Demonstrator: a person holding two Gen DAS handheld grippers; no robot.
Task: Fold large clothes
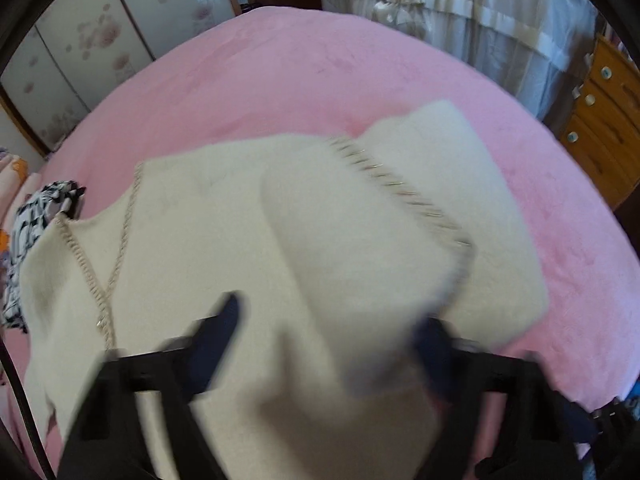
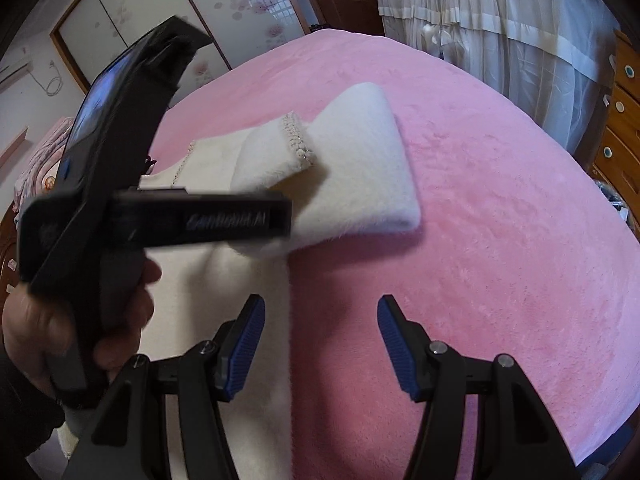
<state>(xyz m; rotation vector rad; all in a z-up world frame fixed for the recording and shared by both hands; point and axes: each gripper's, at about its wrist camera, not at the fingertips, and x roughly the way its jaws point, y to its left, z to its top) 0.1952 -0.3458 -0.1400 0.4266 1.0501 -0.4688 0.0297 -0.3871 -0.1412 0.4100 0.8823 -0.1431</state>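
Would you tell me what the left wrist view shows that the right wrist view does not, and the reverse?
Only the left wrist view: a black-and-white patterned cloth at the bed's left edge, and the left gripper from behind, with fabric of the cream garment between its fingers.
Only the right wrist view: the right gripper, open over bare blanket, and a hand holding the left gripper's handle.
Both: the cream garment with its folded sleeve, the pink blanket, the pale curtain and the wooden drawers.

Pink bedspread (image 2: pixel 500 240), wooden drawers (image 1: pixel 608 120), curtains (image 2: pixel 500 20).
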